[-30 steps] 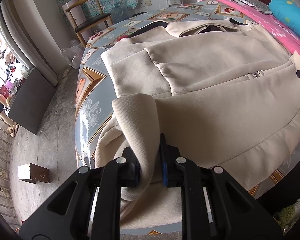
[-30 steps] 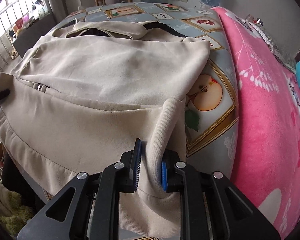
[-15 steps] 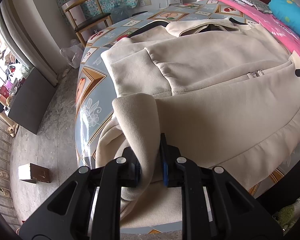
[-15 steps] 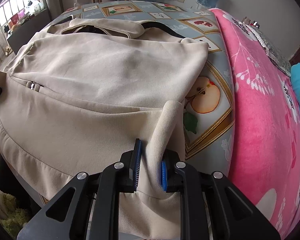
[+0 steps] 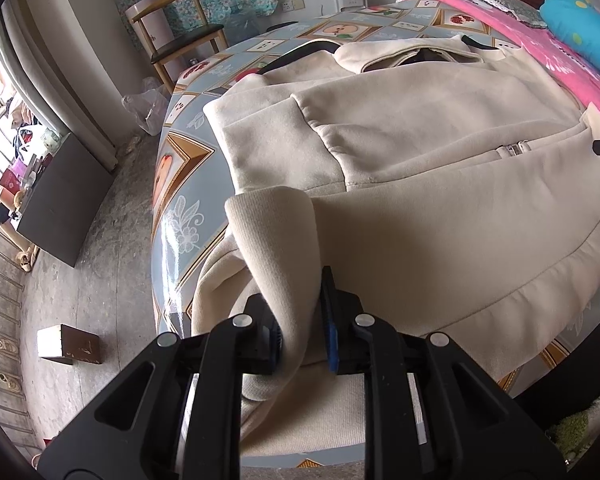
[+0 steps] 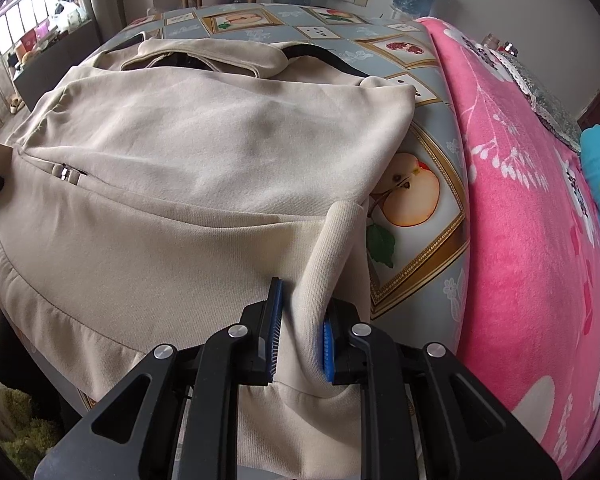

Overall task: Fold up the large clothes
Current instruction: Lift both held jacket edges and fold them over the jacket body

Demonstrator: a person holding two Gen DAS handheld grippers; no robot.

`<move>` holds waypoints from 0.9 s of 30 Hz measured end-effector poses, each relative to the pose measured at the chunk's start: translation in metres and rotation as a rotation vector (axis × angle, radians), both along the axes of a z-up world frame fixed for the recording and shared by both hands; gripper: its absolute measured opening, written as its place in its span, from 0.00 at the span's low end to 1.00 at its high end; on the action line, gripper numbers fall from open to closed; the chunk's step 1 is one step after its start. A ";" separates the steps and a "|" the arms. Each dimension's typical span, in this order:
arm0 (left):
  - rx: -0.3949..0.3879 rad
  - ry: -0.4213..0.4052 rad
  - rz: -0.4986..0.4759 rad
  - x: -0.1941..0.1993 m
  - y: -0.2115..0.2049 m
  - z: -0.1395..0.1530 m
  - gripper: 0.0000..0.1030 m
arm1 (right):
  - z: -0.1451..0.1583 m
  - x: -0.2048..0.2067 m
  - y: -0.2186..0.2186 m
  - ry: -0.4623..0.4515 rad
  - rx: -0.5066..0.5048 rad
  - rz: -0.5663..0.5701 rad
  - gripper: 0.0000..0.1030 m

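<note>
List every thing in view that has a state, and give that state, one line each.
Left gripper: shut on the jacket's ribbed hem.
Right gripper: shut on the ribbed hem at the other corner.
Beige jacket: spread on the table, sleeves folded in, hem lifted at both corners.
Zipper: closed as far as it shows.
Table: covered with a fruit-print cloth.
Wooden chair: upright, unoccupied.

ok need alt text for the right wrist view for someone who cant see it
The right tongs pinch a ribbed fold of a cream jacket near its bottom hem. The jacket lies spread on a table with a fruit-print cover, collar at the far end. A pink blanket lies to the right.
</note>
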State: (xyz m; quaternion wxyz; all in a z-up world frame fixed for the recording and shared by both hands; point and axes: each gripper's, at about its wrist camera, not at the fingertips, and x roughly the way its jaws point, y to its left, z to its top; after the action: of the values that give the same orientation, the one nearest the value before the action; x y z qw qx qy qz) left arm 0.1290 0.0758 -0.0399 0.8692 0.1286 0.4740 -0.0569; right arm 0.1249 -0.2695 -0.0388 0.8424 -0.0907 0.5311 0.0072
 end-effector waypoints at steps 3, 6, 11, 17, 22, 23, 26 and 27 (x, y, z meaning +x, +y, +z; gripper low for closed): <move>-0.006 -0.015 0.009 -0.002 0.003 0.000 0.17 | 0.003 -0.005 0.003 -0.033 -0.016 0.003 0.10; -0.017 -0.060 0.022 -0.013 0.007 0.007 0.15 | 0.014 -0.017 0.006 -0.079 -0.012 0.005 0.06; -0.087 -0.150 0.033 -0.054 0.019 0.039 0.09 | 0.049 -0.056 0.009 -0.191 0.006 -0.010 0.06; -0.141 -0.228 0.063 -0.101 0.031 0.077 0.05 | 0.094 -0.097 0.010 -0.338 0.038 -0.037 0.06; -0.185 -0.295 0.046 -0.098 0.037 0.108 0.05 | 0.121 -0.083 0.009 -0.423 0.023 -0.029 0.06; -0.187 -0.308 0.039 -0.092 0.037 0.114 0.05 | 0.125 -0.075 0.007 -0.434 0.023 -0.026 0.06; -0.192 -0.349 0.005 -0.059 0.041 0.133 0.05 | 0.138 -0.040 0.002 -0.462 0.023 -0.017 0.06; -0.192 -0.355 -0.005 -0.044 0.041 0.138 0.05 | 0.141 -0.025 0.000 -0.465 0.024 -0.014 0.06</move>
State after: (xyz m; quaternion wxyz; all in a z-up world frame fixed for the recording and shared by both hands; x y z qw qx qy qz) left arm 0.0846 0.1170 0.0977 0.9473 0.0544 0.3053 -0.0804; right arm 0.1004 -0.2695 0.1018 0.9431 -0.0763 0.3234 -0.0136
